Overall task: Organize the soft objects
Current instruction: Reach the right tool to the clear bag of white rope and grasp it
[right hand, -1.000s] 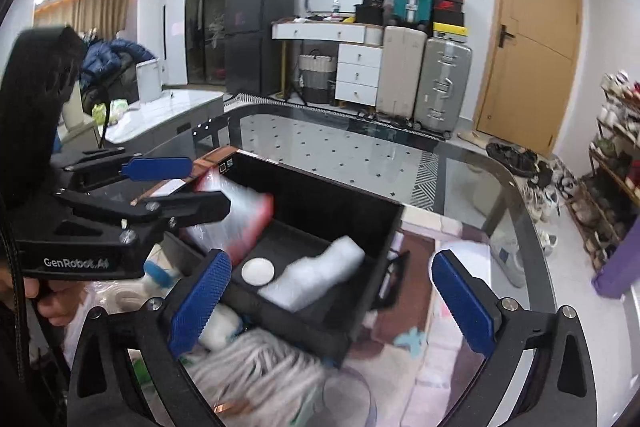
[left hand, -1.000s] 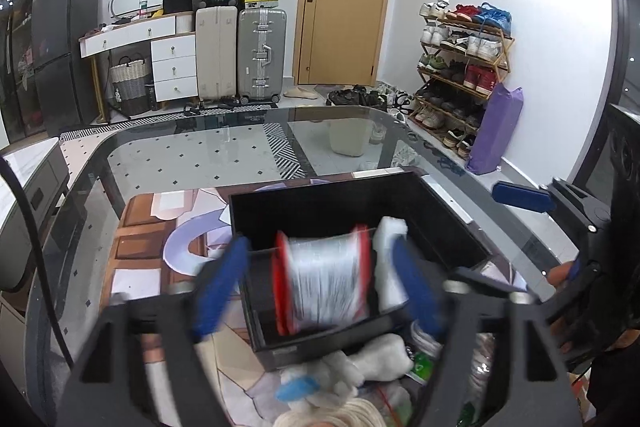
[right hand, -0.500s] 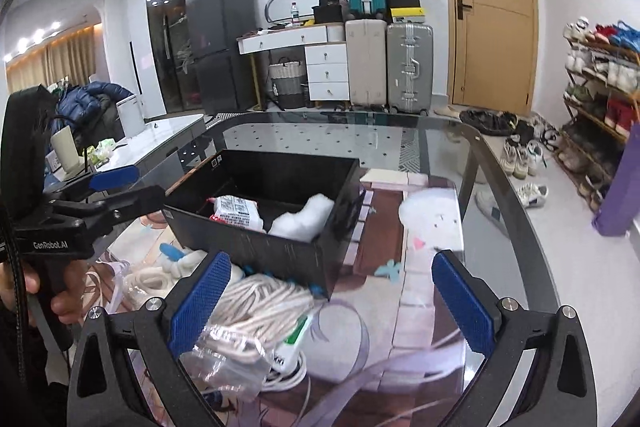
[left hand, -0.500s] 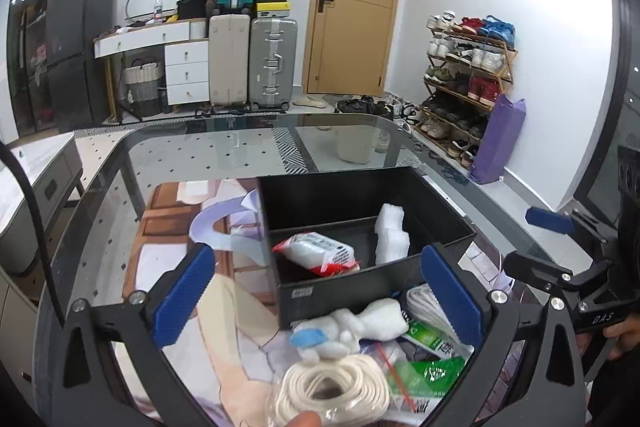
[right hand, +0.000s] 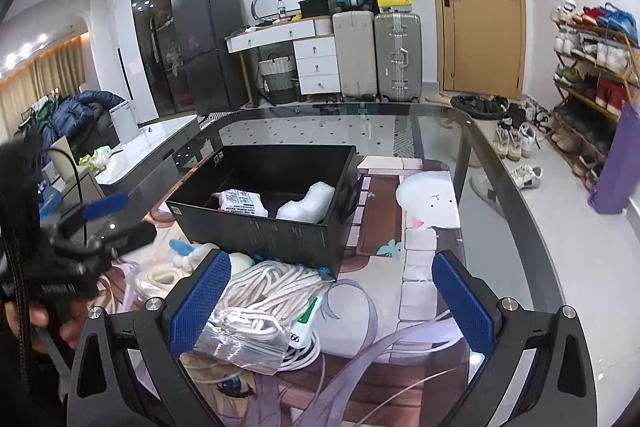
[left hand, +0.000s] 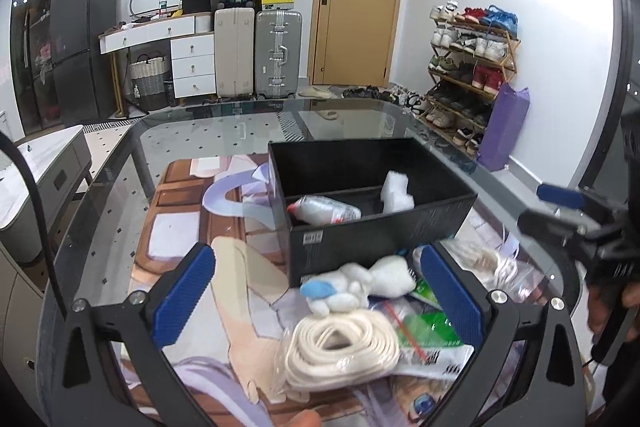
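A black box (left hand: 380, 235) (right hand: 280, 231) stands on the glass table. Inside lie a red-and-white plastic pack (left hand: 324, 209) (right hand: 240, 203) and a white foam piece (left hand: 396, 191) (right hand: 306, 205). In front of the box lie a white plush toy with a blue tip (left hand: 352, 285) (right hand: 188, 251), a bagged coil of white rope (left hand: 340, 351) (right hand: 160, 277) and a bagged bundle of cord (right hand: 260, 301). My left gripper (left hand: 316, 301) is open and empty above the plush and rope. My right gripper (right hand: 330, 301) is open and empty over the cord bundle.
A printed mat (right hand: 400, 267) covers the glass table (left hand: 224, 139). A green-and-white packet (left hand: 428, 331) lies under the rope. Suitcases (left hand: 256, 51), a desk and a shoe rack (left hand: 472, 67) stand behind the table.
My left gripper let the red-and-white pack drop into the box, opened and pulled back toward the pile. My right gripper also drew back from the box.
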Demonstrator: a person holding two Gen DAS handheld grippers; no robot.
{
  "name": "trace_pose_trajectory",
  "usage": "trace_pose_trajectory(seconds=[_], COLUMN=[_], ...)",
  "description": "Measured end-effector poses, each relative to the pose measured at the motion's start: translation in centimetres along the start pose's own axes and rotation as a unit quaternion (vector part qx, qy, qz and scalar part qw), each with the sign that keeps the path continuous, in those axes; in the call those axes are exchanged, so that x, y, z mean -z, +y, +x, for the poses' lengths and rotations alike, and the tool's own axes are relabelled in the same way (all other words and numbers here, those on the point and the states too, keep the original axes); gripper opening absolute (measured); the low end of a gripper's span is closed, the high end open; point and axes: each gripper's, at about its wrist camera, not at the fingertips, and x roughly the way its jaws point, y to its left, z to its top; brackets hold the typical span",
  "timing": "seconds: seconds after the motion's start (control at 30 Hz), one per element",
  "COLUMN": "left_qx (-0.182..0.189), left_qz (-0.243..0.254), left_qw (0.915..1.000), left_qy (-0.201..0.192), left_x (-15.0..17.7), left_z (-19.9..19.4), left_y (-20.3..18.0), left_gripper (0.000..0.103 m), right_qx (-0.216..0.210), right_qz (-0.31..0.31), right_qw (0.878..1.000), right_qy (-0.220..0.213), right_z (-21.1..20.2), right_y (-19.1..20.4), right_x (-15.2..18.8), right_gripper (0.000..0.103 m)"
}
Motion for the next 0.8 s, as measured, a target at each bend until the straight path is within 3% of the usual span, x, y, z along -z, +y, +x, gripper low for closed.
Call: trace_pose_trajectory(seconds=[0.37,0.8], left_qx=[0.003,-0.012], left_qz=[-0.012,-0.004], left_qw=[0.9997,0.9997], left_qy=[0.02,0.023], left_x=[1.7,2.4], left_z=[0.6,0.9], left_y=[0.7,1.0], left_gripper=[0.103,0.103], right_qx=[0.009,-0.013], right_qz=[0.013,0.006], right_qw=[0.999,0.995], right_qy=[0.028,0.101], right_z=[1.0,4.6], right_y=[0.4,3.5], right_x=[-0.9,-0.3], right_gripper=[0.102,0.102])
